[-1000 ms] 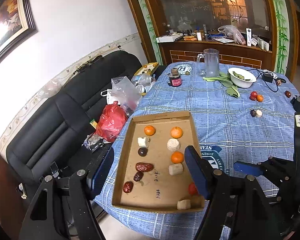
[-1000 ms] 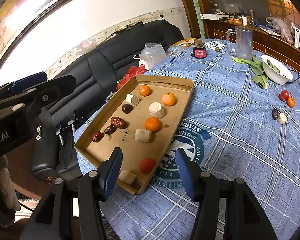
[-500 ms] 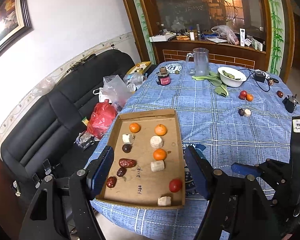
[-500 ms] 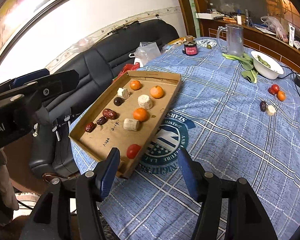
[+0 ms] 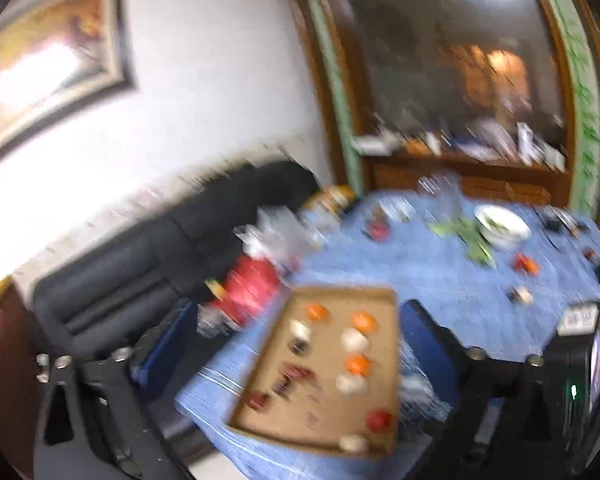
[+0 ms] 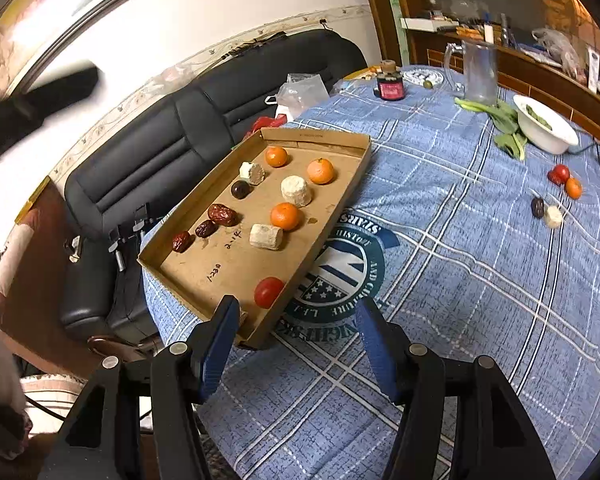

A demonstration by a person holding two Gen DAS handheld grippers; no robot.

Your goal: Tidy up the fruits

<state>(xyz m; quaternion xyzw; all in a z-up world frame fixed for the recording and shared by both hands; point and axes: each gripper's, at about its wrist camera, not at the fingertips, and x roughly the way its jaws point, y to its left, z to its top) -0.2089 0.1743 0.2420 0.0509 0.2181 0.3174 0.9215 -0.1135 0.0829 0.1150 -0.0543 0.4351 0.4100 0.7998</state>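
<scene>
A cardboard tray lies at the left edge of the blue-clothed table. It holds three oranges, pale chunks, a dark plum, red dates and a red tomato. More fruit lies loose at the far right: a tomato, an orange, a dark fruit and a pale chunk. My right gripper hangs open above the tray's near corner, holding nothing. The left wrist view is blurred. In it my left gripper is opening wide over the tray, with nothing in it.
A black sofa with a red bag and plastic bags stands left of the table. At the table's back are a glass mug, a dark jar, leafy greens and a white bowl.
The left wrist view has swung upward and blurred, and the left jaws have spread wider. The right gripper has drawn back a little from the tray, its jaws slightly wider than a second ago.
</scene>
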